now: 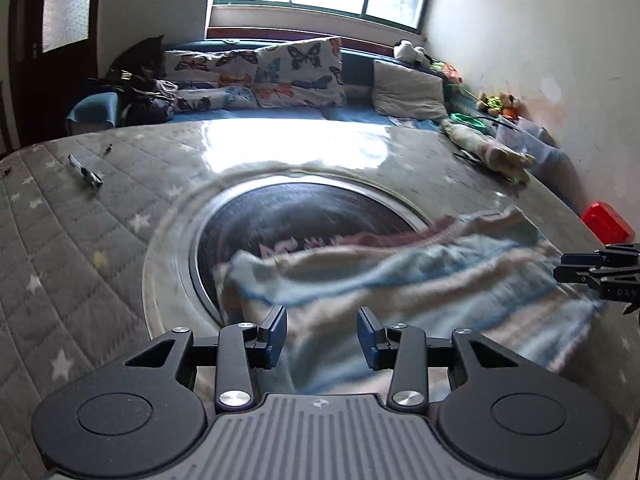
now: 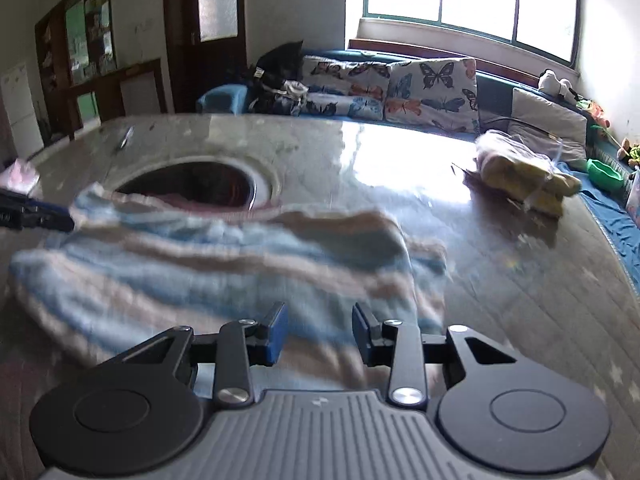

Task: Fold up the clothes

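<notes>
Both jaws wide open, gripping nothing: left gripper (image 1: 322, 338) and right gripper (image 2: 320, 334) hover over the blurry striped blue-and-pink garment (image 1: 420, 292) rumpled on the grey quilted table (image 1: 80, 248)

The striped garment (image 1: 420, 280) covers the near middle of the table (image 1: 80, 260), overlapping the round dark inset (image 1: 288, 216). Left, only a small dark tool (image 1: 85, 174) interrupts bare quilted cover. A yellowish bundle (image 2: 524, 172) blocks the far right; between lies glossy open surface.

Fuzzy striped cloth garment (image 1: 420, 280), glossy table cover (image 1: 296, 144)
</notes>
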The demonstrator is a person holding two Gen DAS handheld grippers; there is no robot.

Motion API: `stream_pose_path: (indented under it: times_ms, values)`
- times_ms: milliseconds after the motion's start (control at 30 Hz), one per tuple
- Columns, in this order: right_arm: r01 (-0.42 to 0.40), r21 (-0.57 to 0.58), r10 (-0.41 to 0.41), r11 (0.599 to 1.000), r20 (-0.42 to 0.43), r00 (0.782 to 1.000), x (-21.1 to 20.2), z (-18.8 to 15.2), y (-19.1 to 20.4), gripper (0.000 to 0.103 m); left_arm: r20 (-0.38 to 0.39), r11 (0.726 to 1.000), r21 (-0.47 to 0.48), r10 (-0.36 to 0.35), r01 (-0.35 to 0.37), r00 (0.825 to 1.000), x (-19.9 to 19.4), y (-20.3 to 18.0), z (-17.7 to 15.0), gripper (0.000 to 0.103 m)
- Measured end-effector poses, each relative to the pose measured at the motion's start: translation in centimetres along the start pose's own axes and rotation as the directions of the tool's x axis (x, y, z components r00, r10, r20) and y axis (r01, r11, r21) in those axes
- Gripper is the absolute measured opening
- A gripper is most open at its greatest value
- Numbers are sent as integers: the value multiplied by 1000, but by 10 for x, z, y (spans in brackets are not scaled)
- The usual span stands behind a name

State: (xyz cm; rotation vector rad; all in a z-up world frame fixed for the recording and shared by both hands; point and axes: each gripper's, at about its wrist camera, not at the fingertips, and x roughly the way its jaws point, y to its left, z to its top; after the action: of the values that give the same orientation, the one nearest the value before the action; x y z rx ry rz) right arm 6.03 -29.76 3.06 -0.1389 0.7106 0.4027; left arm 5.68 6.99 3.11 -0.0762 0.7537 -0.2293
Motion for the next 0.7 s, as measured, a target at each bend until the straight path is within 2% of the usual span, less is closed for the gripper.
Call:
stream_pose_path:
  times_ms: [67, 267, 333, 467, 700]
  values:
    - [0, 19, 0, 1000, 8, 1000, 15, 12, -1, 29, -6, 1000, -9, 14, -14, 1000, 9, 4, 6, 42]
    - [4, 87, -5, 996, 18, 1000, 54, 38, -11, 24, -18, 999, -7, 40, -40, 999, 33, 9, 14, 41]
    - [30, 102, -32, 994, 24, 999, 67, 43, -15, 23, -23, 999, -11, 50, -50, 998, 39, 10, 14, 41]
    - [77, 170, -79, 982, 7, 997, 87, 42, -30, 13, -40, 998, -20, 57, -58, 998, 49, 16, 12, 40]
    - [76, 212, -83, 974, 26, 996, 84, 41, -38, 12, -7, 998, -32, 62, -62, 998, 42, 23, 14, 40]
